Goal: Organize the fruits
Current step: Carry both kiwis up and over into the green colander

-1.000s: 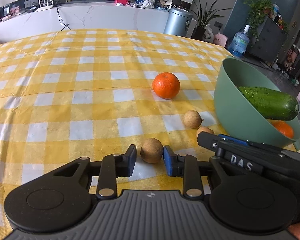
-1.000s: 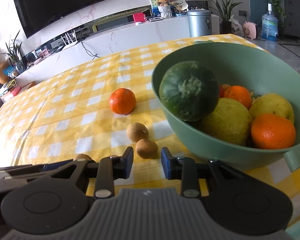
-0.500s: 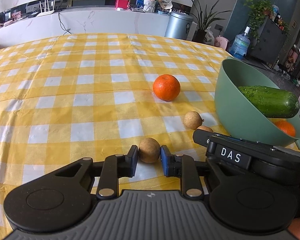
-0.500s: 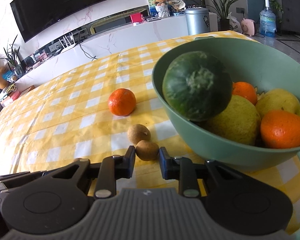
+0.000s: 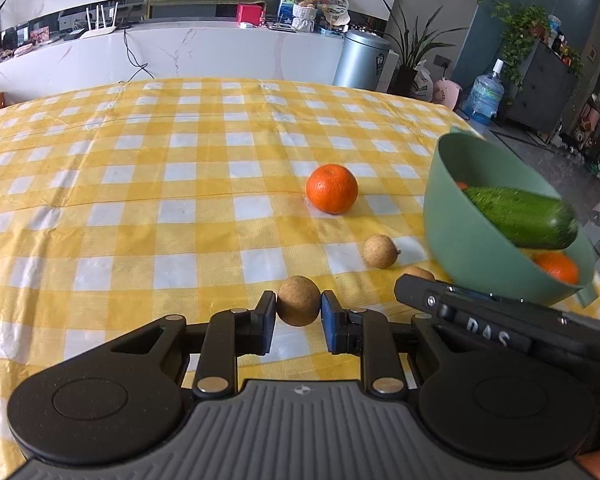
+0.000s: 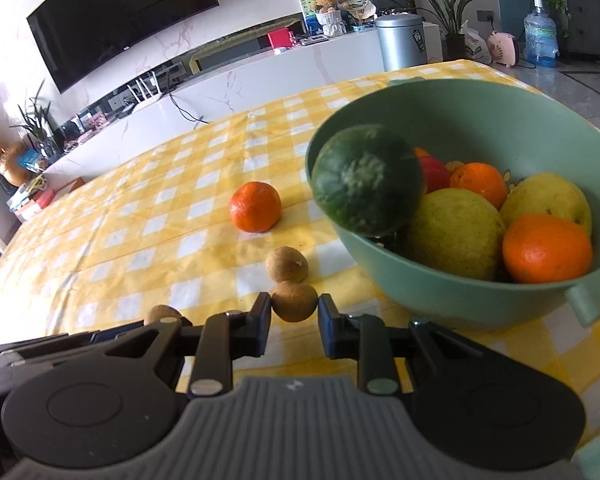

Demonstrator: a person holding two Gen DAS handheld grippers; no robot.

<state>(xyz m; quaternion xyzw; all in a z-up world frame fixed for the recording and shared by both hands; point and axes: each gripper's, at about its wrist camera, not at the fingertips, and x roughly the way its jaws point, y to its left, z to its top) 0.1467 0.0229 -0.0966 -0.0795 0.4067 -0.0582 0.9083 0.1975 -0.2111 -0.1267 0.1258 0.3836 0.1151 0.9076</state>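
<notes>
My left gripper (image 5: 298,314) is shut on a small brown round fruit (image 5: 298,300) just above the yellow checked cloth. My right gripper (image 6: 294,314) is shut on another brown fruit (image 6: 294,302), close to the green bowl (image 6: 452,300). A third brown fruit (image 6: 287,264) (image 5: 379,251) lies on the cloth just beyond. An orange (image 5: 332,189) (image 6: 255,207) sits farther back. The bowl (image 5: 452,220) holds a cucumber (image 5: 520,216), oranges and yellow-green fruits. In the left wrist view the right gripper's body (image 5: 500,320) hides most of its brown fruit (image 5: 418,272).
The table's right edge runs just behind the bowl; floor, a water bottle (image 5: 486,96) and a cabinet lie beyond. A white counter and a metal bin (image 5: 364,58) stand past the far edge. The cloth to the left carries nothing.
Both grippers' jaws closed from a gap onto their brown fruits. The two held fruits now sit slightly higher off the cloth.
</notes>
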